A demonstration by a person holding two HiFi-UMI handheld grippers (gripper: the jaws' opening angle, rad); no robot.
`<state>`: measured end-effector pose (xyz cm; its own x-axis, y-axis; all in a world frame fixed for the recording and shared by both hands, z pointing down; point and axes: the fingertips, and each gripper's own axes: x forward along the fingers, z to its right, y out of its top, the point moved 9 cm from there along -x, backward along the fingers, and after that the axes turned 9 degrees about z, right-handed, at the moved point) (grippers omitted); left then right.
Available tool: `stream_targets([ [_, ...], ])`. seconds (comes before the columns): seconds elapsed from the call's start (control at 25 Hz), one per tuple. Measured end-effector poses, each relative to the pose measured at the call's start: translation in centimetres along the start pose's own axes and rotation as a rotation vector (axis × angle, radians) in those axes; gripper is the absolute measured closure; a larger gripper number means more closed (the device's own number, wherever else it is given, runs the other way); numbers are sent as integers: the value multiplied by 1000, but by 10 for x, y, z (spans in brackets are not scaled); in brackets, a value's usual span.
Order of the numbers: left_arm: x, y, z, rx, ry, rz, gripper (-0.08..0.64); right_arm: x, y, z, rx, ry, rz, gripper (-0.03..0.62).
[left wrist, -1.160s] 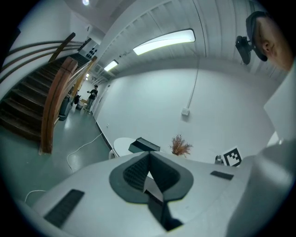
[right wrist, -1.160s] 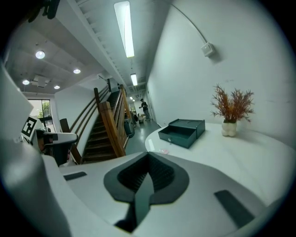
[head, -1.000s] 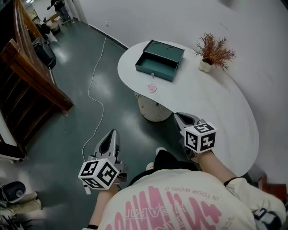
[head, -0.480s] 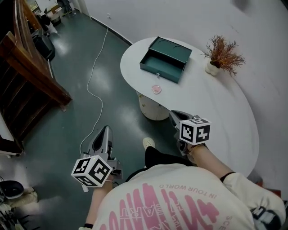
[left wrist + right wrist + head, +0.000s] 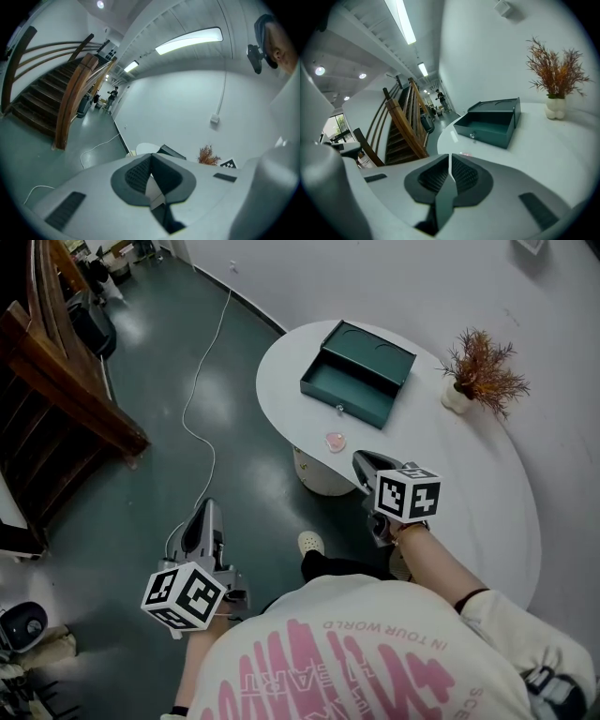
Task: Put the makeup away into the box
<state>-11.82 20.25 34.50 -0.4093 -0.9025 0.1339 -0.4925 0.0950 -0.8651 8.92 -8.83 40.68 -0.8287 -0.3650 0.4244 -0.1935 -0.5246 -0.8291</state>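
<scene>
**Inspector A:** State of the fingers, each side?

**Inspector B:** Left gripper point(image 5: 151, 161): its own view shows the fingers closed pad to pad, with nothing between them. Right gripper point(image 5: 449, 161): also closed and empty, with only a hairline seam between the pads.

**Inspector A:** Location of the task item?

**Inspector B:** The pink makeup point(image 5: 335, 441) lies on the white surface point(image 5: 469, 484), a little ahead of the right fingers and clear of them. The head view shows it whole. The right gripper view shows only a pink sliver just above the fingertips. In the left gripper view I cannot make it out.

**Inspector A:** And the box?

**Inspector B:** The green box point(image 5: 361, 385) stands open, farther ahead of the right fingers, beyond the makeup. The right gripper view shows a small knob on its front wall, and the head view shows it only as a small pale dot. A potted plant point(image 5: 483, 371) stands to the right of those fingers, well apart.

**Inspector A:** Left side?

**Inspector B:** The head view shows the left fingers over the dark floor, with the surface ahead and to their right, and a white cable point(image 5: 192, 409) ahead. Their own view shows a wooden staircase point(image 5: 70, 93) to their left.
</scene>
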Motion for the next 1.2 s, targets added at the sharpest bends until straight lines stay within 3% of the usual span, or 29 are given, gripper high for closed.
stream_targets([
  [0.64,45,-11,-26,-45,73,-47,557,67,-13,25,-41,-17,-174,385],
  [0.96,54,-14,-32,-49,104,-51,557,96,-15,34,-87,-48,-224,333],
  [1.2,59,-18,-40,-67,132,-53,557,111,-11,35,-131,-49,-236,331],
])
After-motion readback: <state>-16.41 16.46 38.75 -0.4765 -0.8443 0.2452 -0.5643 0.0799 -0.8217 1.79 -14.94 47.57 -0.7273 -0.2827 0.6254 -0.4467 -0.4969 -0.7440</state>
